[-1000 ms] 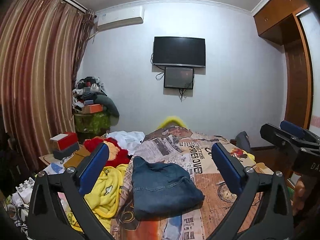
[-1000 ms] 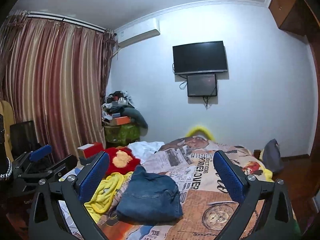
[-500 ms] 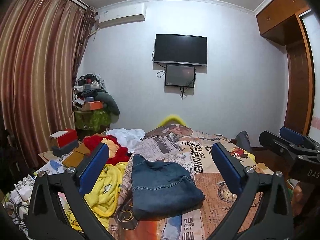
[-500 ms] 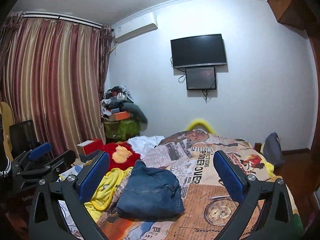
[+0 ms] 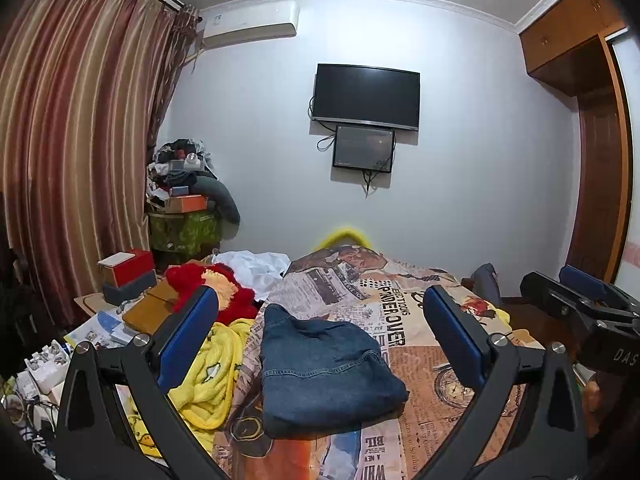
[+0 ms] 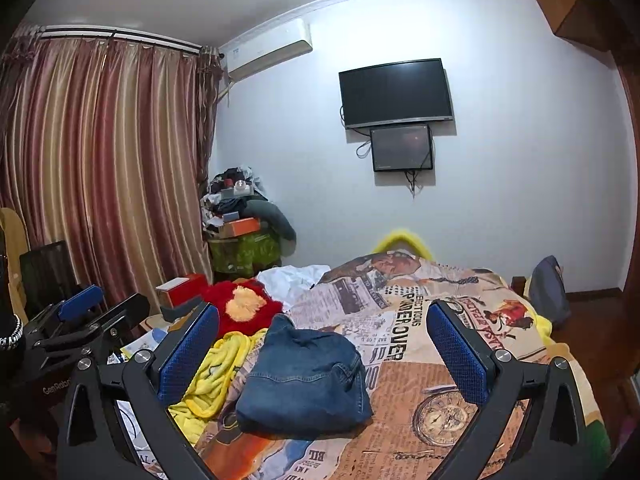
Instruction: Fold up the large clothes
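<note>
A folded blue denim garment (image 5: 324,372) lies on the newspaper-print bedspread (image 5: 424,360); it also shows in the right wrist view (image 6: 304,380). My left gripper (image 5: 320,328) is open and empty, held back above the near edge of the bed, apart from the denim. My right gripper (image 6: 324,332) is open and empty too, at a like distance. Each gripper shows at the other view's edge: the right gripper (image 5: 580,304) and the left gripper (image 6: 80,320).
A yellow blanket (image 5: 208,376), a red plush item (image 5: 224,292) and white cloth (image 5: 256,268) lie left of the denim. Boxes and clutter (image 5: 124,276) fill the left side by the curtains (image 5: 72,160). A wardrobe (image 5: 600,160) stands at right. A TV (image 5: 366,96) hangs on the far wall.
Both grippers have drifted slightly, tilting the views a little. The denim lies unmoved and both grippers stay open.
</note>
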### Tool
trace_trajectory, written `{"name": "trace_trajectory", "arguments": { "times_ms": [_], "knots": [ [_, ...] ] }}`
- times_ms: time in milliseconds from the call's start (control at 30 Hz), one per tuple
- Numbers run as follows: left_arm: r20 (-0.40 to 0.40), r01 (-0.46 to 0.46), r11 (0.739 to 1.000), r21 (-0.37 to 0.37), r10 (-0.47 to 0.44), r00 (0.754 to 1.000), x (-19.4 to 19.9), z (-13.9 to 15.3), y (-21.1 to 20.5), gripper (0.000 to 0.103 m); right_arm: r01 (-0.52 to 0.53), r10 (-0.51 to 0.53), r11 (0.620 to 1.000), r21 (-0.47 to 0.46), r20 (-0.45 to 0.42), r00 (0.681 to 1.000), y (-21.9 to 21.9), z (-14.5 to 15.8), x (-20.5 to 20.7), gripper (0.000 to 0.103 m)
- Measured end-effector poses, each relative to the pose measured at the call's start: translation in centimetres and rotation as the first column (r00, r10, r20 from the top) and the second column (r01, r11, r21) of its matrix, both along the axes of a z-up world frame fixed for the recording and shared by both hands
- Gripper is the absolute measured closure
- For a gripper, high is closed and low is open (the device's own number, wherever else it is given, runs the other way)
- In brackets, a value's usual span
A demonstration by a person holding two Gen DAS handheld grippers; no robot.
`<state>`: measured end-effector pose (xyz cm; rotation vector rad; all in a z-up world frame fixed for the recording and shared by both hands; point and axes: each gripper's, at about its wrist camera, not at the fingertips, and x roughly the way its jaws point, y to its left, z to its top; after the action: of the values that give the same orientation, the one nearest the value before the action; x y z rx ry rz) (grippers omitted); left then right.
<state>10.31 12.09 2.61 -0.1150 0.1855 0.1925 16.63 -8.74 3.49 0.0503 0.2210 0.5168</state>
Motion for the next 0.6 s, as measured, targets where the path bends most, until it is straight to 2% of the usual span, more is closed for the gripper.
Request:
{"name": "trace_trajectory", "arguments": {
  "times_ms": [600],
  "knots": [
    [0.000,0.016,1.000,-0.001,-0.016,1.000,-0.06,0.00,-0.07,0.000,0.000,0.000,1.000,0.001,-0.003,1.000,0.15,-0.10,0.07,0.000]
  ]
}}
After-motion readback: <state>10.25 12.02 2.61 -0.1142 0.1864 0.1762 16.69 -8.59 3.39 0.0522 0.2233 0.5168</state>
